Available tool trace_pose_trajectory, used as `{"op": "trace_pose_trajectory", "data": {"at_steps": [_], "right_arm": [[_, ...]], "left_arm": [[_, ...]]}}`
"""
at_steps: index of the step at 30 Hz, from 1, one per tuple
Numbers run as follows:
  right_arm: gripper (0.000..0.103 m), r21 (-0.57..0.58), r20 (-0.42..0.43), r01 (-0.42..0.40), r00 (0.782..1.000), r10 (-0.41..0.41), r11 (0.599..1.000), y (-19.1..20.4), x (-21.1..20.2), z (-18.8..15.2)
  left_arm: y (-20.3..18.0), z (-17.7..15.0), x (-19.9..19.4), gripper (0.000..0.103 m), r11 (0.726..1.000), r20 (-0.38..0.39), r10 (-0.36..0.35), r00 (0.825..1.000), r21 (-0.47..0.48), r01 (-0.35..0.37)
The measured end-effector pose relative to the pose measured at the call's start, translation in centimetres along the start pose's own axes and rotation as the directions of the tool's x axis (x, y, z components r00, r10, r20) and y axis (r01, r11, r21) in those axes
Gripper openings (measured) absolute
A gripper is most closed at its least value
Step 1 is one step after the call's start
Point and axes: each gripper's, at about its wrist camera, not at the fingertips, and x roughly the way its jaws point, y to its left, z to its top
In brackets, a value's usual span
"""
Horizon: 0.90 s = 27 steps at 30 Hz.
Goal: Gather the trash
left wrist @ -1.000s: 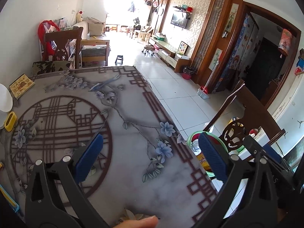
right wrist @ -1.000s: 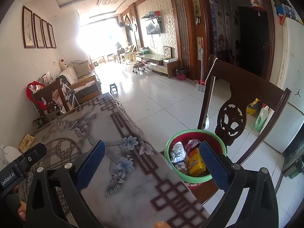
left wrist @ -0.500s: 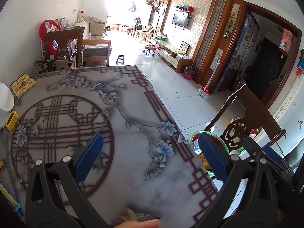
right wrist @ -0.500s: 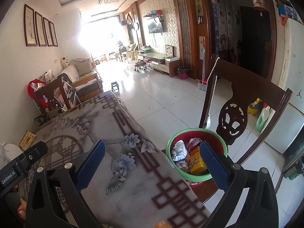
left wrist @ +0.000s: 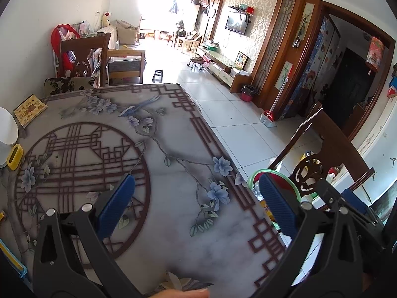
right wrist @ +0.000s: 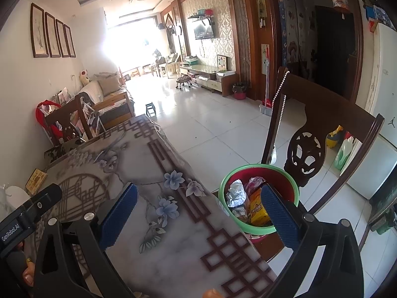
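A green-rimmed red trash bin (right wrist: 285,173) stands on a chair seat beside the table's right edge. Inside it lie a crumpled silver wrapper (right wrist: 235,192), a red wrapper (right wrist: 255,182) and a yellow packet (right wrist: 258,209). My right gripper (right wrist: 198,211) hangs open over the table's right edge, its right finger in front of the bin. In the left wrist view my left gripper (left wrist: 196,206) is open above the patterned tablecloth (left wrist: 173,136), holding nothing; the bin's rim (left wrist: 253,176) peeks out behind its right finger.
A dark wooden chair (right wrist: 320,114) with a bead string stands behind the bin. At the table's left edge lie a small yellow box (left wrist: 15,152), a picture card (left wrist: 29,109) and a white round object (left wrist: 6,129). Another chair (left wrist: 83,57) stands at the far end.
Both views have shifted only slightly; the left gripper has drifted a little back and up. Both grippers stay open and empty.
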Motion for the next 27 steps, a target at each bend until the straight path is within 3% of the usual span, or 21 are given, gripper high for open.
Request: {"op": "trace_pose_trajectory", "data": {"at_steps": [27], "right_arm": [[0.096,-0.06,-0.118,-0.001,0.993,-0.006,0.998,2.4,4.0,-0.3]], "left_arm": [[2.6,-0.1,3.6,0.098,0.999,-0.091,0.005,0.996,-0.048,-0.009]]}}
